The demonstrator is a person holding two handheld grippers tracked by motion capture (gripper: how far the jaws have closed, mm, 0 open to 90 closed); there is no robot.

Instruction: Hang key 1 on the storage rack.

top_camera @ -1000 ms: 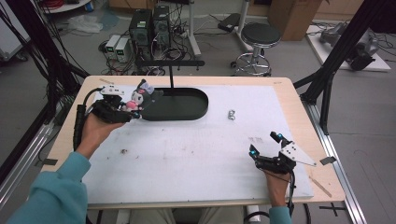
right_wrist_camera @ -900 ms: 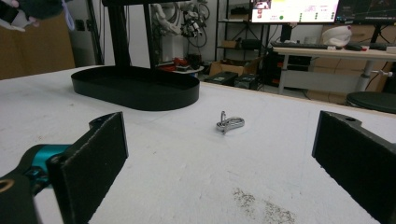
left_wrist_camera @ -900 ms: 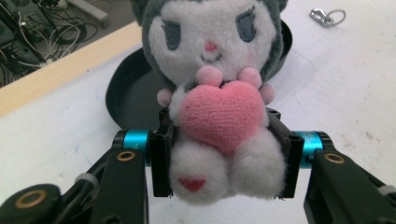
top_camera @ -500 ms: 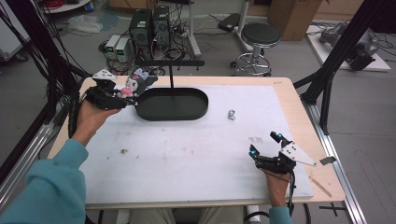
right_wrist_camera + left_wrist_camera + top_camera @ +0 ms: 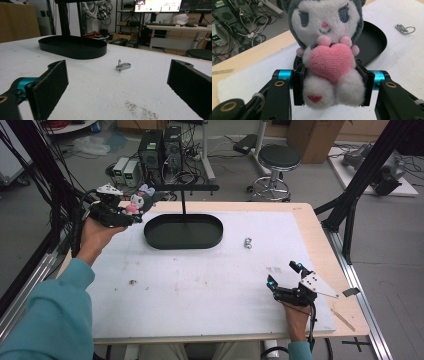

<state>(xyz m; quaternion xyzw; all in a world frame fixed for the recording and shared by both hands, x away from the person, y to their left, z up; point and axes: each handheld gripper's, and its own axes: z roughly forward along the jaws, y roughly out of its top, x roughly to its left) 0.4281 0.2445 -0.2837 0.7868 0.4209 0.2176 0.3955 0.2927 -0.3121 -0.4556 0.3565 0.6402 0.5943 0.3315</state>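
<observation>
A small plush toy with a grey hood, white face and pink heart sits between the pads of my left gripper, which is shut on its body. In the high view that left gripper holds the plush toy in the air at the table's far left, beside the black oval tray. My right gripper rests near the front right of the table, open, nothing between its pads. A metal clip lies ahead of it on the white mat; the clip is right of the tray.
A black post with a crossbar rises from the tray's far side. The white mat covers most of the wooden table. A stool, computer boxes and cables stand on the floor beyond the far edge. Dark frame struts flank both sides.
My left gripper has risen and drifted back toward the table's far left edge with the plush toy still in it. The right gripper has stayed where it was.
</observation>
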